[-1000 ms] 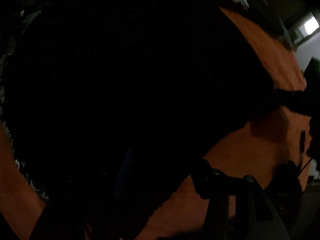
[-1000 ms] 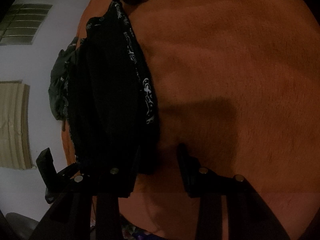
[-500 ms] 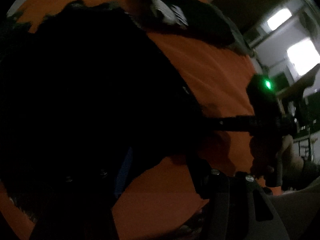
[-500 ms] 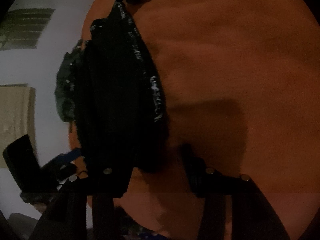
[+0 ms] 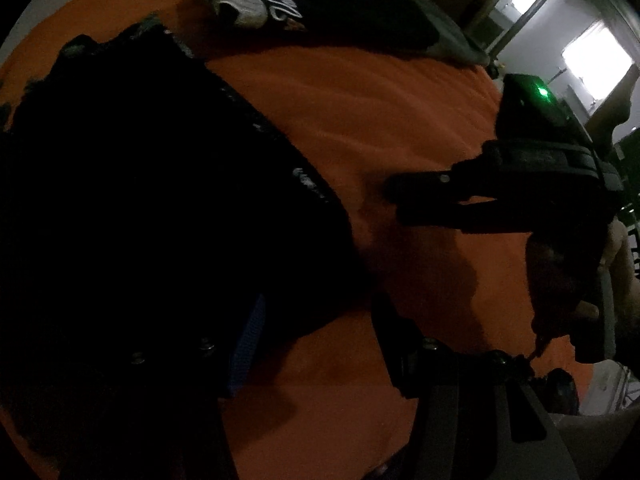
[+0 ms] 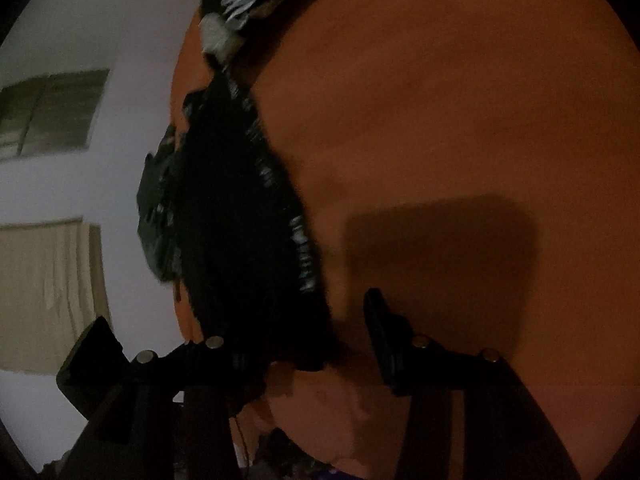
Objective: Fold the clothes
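A folded black garment with white print along its edge (image 5: 168, 200) lies on the orange blanket (image 5: 380, 112); it also shows in the right wrist view (image 6: 240, 220). My left gripper (image 5: 304, 332) is open, its left finger dark against the garment's near edge. My right gripper (image 6: 296, 328) is open, its left finger beside the garment's near end, its right finger (image 6: 380, 328) over bare blanket. The right gripper also shows in the left wrist view (image 5: 424, 196), open and apart from the garment.
A dark garment with a white patch and lettering (image 5: 280, 8) lies at the blanket's far end, also in the right wrist view (image 6: 232, 12). The other gripper's body (image 6: 92, 356) shows low left. A white wall (image 6: 100, 160) borders the blanket.
Both grippers have drawn back from the black garment. The left view has lifted and turned, so more blanket and the right gripper now show. The garment stays lying on the blanket.
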{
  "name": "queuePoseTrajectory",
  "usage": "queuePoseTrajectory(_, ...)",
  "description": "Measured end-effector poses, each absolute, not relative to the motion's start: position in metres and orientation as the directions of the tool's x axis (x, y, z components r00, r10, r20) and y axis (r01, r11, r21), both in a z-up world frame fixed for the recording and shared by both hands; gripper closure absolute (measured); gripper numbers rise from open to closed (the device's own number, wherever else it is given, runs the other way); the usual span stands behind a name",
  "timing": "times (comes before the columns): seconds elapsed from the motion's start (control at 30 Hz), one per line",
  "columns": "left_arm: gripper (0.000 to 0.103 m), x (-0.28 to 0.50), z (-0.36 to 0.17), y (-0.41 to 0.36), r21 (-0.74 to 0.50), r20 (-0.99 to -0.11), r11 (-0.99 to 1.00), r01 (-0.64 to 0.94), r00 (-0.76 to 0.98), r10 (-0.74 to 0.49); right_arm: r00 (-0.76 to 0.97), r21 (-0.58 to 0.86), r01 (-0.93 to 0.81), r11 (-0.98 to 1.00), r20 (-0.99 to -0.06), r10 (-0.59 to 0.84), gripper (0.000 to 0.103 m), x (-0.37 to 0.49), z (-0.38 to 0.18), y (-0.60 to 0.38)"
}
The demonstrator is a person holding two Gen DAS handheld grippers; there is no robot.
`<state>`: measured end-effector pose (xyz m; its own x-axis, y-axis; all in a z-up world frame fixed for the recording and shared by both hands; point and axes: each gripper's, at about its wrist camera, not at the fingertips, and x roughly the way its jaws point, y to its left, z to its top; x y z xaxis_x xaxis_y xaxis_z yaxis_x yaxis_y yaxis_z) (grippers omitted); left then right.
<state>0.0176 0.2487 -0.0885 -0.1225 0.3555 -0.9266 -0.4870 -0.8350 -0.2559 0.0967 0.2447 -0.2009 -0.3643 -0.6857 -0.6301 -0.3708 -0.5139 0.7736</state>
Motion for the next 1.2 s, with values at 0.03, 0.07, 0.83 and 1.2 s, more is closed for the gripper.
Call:
queuePoseTrajectory(0.03,0.047,0.017,-0.092,0.253,-0.253,-0.932,-0.838,-0.484,-0.111,0.345,-0.367,0.769,-0.381,-0.513,-0.635,-0.679,0.056,0.101,-0.202,0.250)
queuePoseTrajectory(0.07,0.047,0.016,-0.095,0.256,-0.255,-0.935,-0.840,-0.479,-0.098,0.340,-0.372,0.765,-0.388,-0.515,-0.641,-0.672,0.056,0.106,-0.203,0.256)
queuePoseTrajectory(0.83,0.094,0.033,-0.049,0.209,-0.115,-0.889,-0.910,-0.399,-0.368,0.273,-0.413,0.774,-0.302,-0.557,-0.633,-0.655,0.054,0.107,-0.189,0.266)
queuePoseTrajectory(1.2,0.094,0.048,-0.042,0.191,-0.195,-0.849,-0.916,-0.350,-0.408,0.336,-0.181,0.843,-0.147,-0.517,-0.537,-0.824,0.027,-0.088,-0.195,0.197)
